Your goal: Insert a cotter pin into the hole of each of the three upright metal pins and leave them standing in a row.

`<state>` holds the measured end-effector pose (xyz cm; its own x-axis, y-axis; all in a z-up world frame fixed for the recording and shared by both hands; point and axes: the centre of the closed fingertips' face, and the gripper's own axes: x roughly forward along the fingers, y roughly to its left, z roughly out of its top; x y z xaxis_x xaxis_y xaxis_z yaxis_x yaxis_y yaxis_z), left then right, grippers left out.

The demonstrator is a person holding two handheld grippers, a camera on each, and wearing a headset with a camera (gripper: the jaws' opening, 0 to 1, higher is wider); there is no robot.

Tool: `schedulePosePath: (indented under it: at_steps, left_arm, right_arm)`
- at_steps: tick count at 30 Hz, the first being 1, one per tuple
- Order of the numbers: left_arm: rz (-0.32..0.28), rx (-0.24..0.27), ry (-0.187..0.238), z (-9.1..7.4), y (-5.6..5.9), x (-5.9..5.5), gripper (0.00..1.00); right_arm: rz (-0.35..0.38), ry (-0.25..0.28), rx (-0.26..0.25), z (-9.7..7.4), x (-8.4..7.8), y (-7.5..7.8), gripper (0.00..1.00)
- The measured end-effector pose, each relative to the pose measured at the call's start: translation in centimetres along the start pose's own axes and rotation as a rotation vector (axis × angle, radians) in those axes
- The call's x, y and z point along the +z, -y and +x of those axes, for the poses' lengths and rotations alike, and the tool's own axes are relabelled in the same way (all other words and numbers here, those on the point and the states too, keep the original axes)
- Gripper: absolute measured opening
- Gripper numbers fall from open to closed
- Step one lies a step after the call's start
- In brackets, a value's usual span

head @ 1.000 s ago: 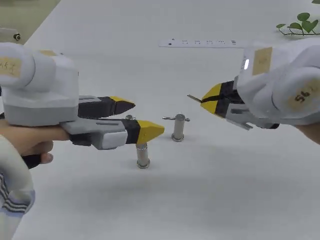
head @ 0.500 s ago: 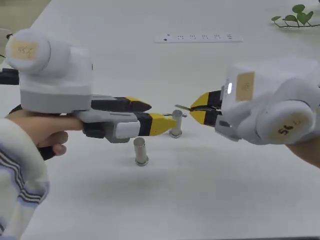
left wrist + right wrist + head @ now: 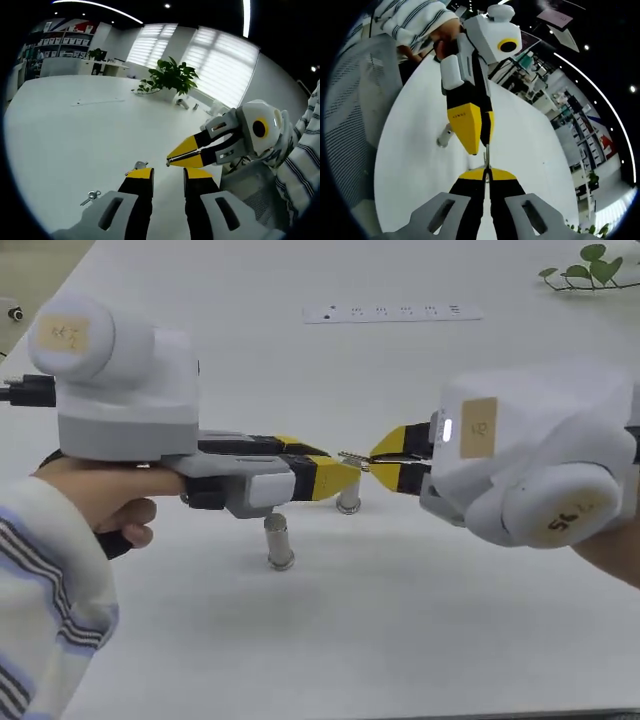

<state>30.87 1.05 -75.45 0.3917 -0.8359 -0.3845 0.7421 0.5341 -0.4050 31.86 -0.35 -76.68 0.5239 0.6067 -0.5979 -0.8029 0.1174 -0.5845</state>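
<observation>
My right gripper (image 3: 374, 458) is shut on a thin cotter pin (image 3: 351, 457), whose free end points left. My left gripper (image 3: 336, 468) faces it, open, its yellow tips almost touching that end. In the right gripper view the cotter pin (image 3: 487, 154) sticks out of my shut right gripper (image 3: 487, 173) up to the left gripper (image 3: 482, 148). One upright metal pin (image 3: 279, 542) stands bare in front. A second metal pin (image 3: 348, 503) stands just below the meeting tips, its top hidden. The left gripper (image 3: 168, 173) shows a gap, with the right gripper (image 3: 171, 160) just above it.
A white strip (image 3: 392, 312) lies far back on the white table (image 3: 400, 640), and a leafy plant (image 3: 588, 264) sits at the back right corner. A potted plant (image 3: 170, 77) stands beyond the table's end. Two small pin tops with cotter rings (image 3: 91, 197) show by my left jaw.
The two grippers have closed in on each other. The right one carried the cotter pin left, the left one moved right, and their tips now nearly meet above the rear metal pin.
</observation>
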Motion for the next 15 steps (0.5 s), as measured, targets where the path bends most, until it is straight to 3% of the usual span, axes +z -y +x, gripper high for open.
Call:
schedulePosePath:
  at_steps: [15]
  left_arm:
    - [-0.025,-0.019,0.006,0.41,0.58,0.14,0.11]
  right_arm:
    - [-0.005,0.008,0.005,-0.13,0.18,-0.36,0.02]
